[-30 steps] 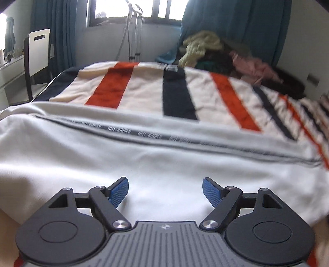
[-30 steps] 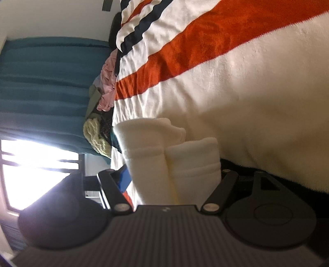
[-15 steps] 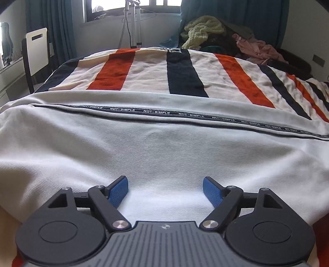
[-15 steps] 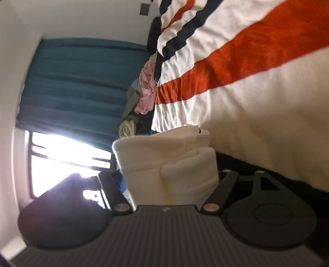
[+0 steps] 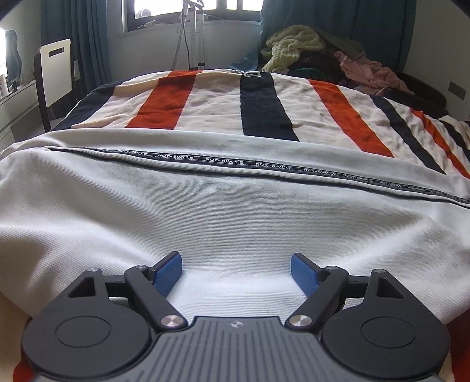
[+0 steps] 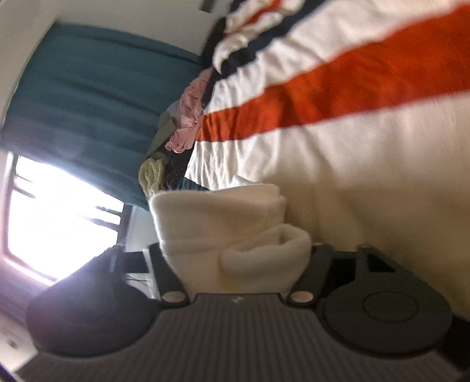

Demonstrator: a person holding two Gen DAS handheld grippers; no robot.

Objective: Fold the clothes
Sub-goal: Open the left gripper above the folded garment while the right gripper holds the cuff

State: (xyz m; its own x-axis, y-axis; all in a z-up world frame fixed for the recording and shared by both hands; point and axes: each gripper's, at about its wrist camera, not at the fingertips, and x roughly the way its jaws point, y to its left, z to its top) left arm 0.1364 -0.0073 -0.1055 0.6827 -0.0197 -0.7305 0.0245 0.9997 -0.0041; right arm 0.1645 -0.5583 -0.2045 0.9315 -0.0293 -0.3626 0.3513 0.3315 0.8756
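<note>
A white garment (image 5: 223, 205) with a black "NOT-SIMPLE" printed band (image 5: 264, 166) lies spread across the striped bed. My left gripper (image 5: 236, 271) is open just above its near part, blue pads (image 5: 167, 271) wide apart, holding nothing. My right gripper (image 6: 232, 258) is rolled on its side and shut on a bunched, ribbed white end of the garment (image 6: 223, 226), which fills the space between its fingers and hides the pads.
The bed cover (image 5: 258, 102) has orange, navy and cream stripes. A heap of clothes (image 5: 323, 58) lies at the far right end by teal curtains. A chair (image 5: 53, 73) stands at the left, a window (image 5: 164, 11) behind.
The left gripper has risen slightly and tilted, showing more of the bed; it stays open. The right gripper has kept its hold and swung, with the bed and curtain sliding across its view.
</note>
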